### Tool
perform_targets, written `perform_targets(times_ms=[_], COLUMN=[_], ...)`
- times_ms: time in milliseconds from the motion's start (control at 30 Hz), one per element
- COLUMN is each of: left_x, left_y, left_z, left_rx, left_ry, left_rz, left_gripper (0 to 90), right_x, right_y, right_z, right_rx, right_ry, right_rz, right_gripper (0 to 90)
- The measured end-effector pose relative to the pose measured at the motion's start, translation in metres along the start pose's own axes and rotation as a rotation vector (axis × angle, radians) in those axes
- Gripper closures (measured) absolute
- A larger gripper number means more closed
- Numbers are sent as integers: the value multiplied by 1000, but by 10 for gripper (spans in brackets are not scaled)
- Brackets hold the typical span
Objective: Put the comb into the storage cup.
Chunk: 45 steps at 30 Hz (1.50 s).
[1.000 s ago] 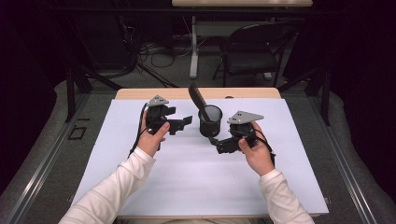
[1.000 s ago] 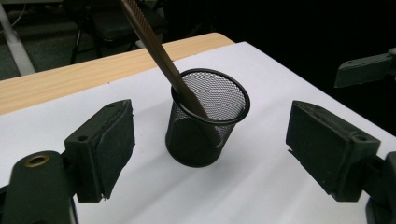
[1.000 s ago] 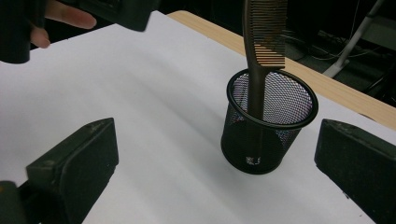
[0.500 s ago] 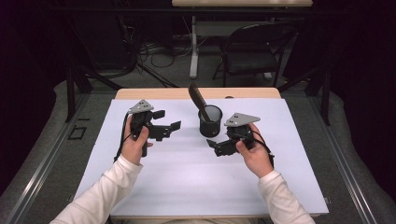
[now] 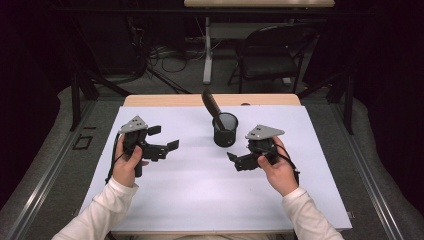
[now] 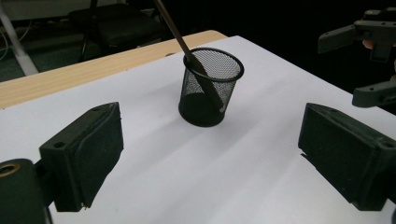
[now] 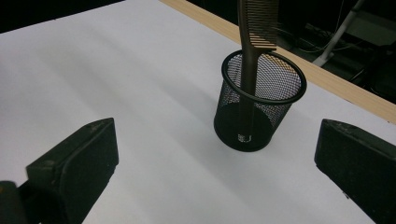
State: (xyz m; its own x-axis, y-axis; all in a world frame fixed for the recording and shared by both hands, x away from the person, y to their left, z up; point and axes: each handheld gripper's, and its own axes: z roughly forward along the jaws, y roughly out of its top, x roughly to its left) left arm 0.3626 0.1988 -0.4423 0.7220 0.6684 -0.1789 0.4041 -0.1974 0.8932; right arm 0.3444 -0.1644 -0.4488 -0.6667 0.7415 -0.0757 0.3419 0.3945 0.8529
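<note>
Two open grippers flanking a cup holding a comb.

Comb (image 5: pixel 211 106) is standing in cup (image 5: pixel 225 129), leaning toward 11 o'clock. Right gripper (image 5: pixel 238 160), jaws apart and empty, is sitting nearer, cup at its 11 o'clock; left gripper (image 5: pixel 161 138), also open, is facing it from farther off.

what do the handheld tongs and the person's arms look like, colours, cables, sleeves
Both the left tongs and the right tongs are black, each with two blocky rectangular jaws and a grey three-cornered plate on top. A black cable trails from each beside the wrist. The person wears long white sleeves.
</note>
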Motion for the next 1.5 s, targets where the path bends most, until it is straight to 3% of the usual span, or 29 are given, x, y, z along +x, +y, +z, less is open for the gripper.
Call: perform_targets(times_ms=[167, 333, 1200, 1500], left_x=[3, 4, 21, 28], left_y=[-11, -21, -84, -97], left_z=[-9, -18, -44, -48], left_rx=[3, -6, -46, -62], left_ry=[0, 10, 18, 51], left_rz=[6, 19, -71, -70], left_gripper=[3, 4, 4, 4], right_x=[1, 0, -12, -19], right_y=[-9, -18, -69, -84], right_z=[-4, -6, -23, -24], right_rx=[3, 0, -18, -23], right_ry=[-5, -18, -85, -106], right_rz=[8, 18, 105, 148], right_gripper=[0, 0, 0, 0])
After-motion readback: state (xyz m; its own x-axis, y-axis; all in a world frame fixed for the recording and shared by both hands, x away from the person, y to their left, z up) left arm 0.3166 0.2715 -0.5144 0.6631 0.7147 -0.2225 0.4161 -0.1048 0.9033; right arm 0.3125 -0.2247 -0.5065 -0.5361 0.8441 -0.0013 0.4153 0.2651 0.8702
